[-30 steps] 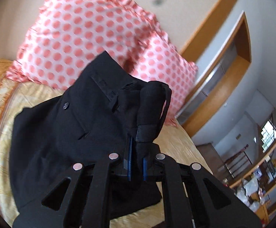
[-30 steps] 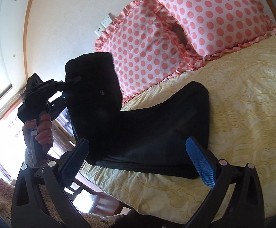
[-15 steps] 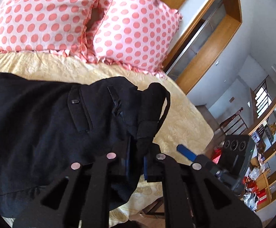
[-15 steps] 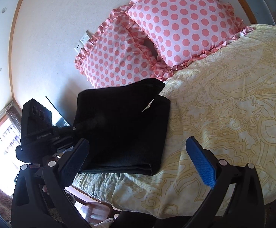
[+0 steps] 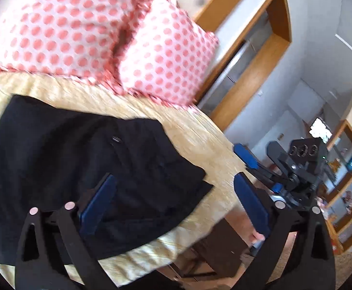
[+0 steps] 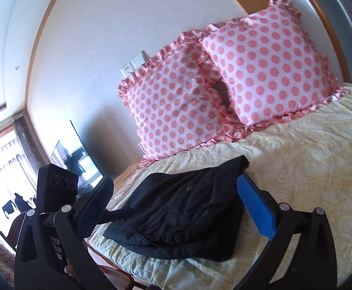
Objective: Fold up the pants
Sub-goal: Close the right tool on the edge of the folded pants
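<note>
The black pants (image 5: 84,164) lie folded in a flat bundle on the yellow bedspread (image 5: 200,140), near the bed's front edge, with a back-pocket button showing. My left gripper (image 5: 173,198) hovers just over the bundle's near edge. Its jaws are opening wide, the blue pads grip no cloth, and the pants lie loose beneath them. In the right wrist view the same pants (image 6: 188,207) sit straight ahead. My right gripper (image 6: 176,207) is open and empty, held back from the bed. The left gripper's camera housing (image 6: 57,183) shows at the left there.
Two pink polka-dot pillows (image 6: 224,82) lean on the wall at the head of the bed. The bedspread (image 6: 309,169) stretches to the right of the pants. A wooden door frame (image 5: 260,55) and shelves (image 5: 345,181) stand beyond the bed. Dark wooden furniture (image 5: 219,249) sits below the bed's edge.
The left gripper has let go of the waistband and its jaws have spread wide. The pants dropped from hanging to a folded bundle on the bed. The right gripper's view has risen.
</note>
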Demonstrator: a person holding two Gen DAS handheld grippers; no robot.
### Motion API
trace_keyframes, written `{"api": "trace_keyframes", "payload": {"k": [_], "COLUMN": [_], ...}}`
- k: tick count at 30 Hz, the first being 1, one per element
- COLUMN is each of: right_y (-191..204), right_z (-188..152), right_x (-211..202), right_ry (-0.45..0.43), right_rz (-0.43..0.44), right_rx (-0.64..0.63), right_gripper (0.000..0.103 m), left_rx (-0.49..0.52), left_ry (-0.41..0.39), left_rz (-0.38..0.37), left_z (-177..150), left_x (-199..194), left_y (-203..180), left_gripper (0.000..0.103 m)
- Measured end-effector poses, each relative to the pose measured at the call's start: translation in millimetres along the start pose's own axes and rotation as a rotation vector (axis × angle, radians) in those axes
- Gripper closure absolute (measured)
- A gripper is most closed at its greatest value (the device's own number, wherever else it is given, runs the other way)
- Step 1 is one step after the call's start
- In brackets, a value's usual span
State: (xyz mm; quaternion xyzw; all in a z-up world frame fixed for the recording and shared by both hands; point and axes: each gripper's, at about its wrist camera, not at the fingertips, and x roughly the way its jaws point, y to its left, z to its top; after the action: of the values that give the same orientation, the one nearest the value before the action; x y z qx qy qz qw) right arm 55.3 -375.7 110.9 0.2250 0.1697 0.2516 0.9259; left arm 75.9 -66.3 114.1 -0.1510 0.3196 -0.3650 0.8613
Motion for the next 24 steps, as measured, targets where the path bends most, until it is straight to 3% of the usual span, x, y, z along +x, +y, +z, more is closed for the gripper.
{"api": "trace_keyframes", "payload": {"k": [2,4,7,11,13,17,21,24], "right_y": [8.4,11.4,2.0,-27.7,-38.4,-23.2,-11.6,-17.5], "right_z": [-1.5,-10.1,-22.2,-42.7,-55.8,-51.8,-44.7,-61.7], "right_x": [30.9,59.8,88.1,98.3,95.8,90.4,79.8,93.4], "right_ry": [0.086,0.169,0.246,0.319,0.322,0.327,0.275,0.370], "right_rz": [0.013,0.038,0.059,-0.082,-0.077,-0.124,-0.058,-0.138], "right_rx": [-0.030,-0.022,0.066,0.167,0.176,0.115,0.098,0.044], "right_gripper": [0.001,0.001,0.001,0.001,0.001,0.001,0.001,0.001], "left_rx": [0.041,0.041,0.012,-0.104,-0.185,-0.184,-0.110,-0.098], "left_ry": [-0.055,-0.053,-0.014,0.072,0.091,0.075,0.042,0.115], "left_rz": [0.201,0.302,0.292,0.288,0.234,0.240,0.228,0.292], "left_z": [0.6,-2.6,-11.0,-23.6,-32.9,-30.4,-22.9,-28.8], "left_x": [-12.3,-16.2,-14.0,1.1,5.2,-1.6,-7.9,6.8], "left_y": [14.6,28.7,43.9,74.1,93.3,90.7,77.6,83.3], "left_gripper": [0.002,0.002,0.002,0.002,0.003,0.002,0.002,0.002]}}
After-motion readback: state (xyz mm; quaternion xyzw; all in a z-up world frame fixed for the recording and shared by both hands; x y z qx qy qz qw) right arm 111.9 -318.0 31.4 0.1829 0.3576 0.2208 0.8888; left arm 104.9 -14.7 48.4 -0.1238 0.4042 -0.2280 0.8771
